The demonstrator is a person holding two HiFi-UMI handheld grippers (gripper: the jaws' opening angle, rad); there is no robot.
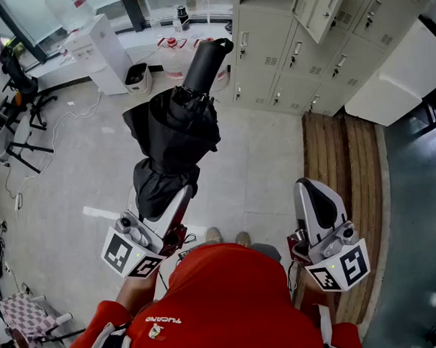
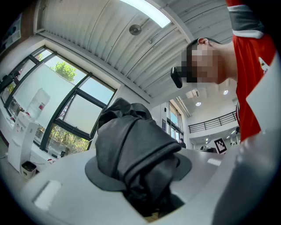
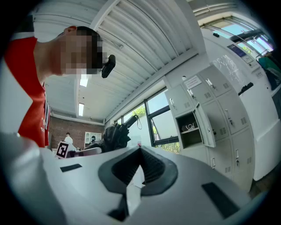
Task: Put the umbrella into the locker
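Short of the locker bank (image 1: 280, 64): folded black umbrella (image 1: 175, 139), gripped at its fabric end by the left tool (image 1: 179, 200). Long axis runs toward the locker bank, handle end leading, tilted slightly upward. Right tool (image 1: 313, 187) clenched, empty.

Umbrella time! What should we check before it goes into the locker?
1. Left hand-held gripper shut on the umbrella: ok.
2. Umbrella folded shut: ok.
3. One locker door open: ok.
4. Room inside that locker: cannot tell; a pale thing lies on its shelf.
5. Right hand-held gripper empty, jaws together: ok.
6. Close enough to the lockers: not ok; open floor lies between.
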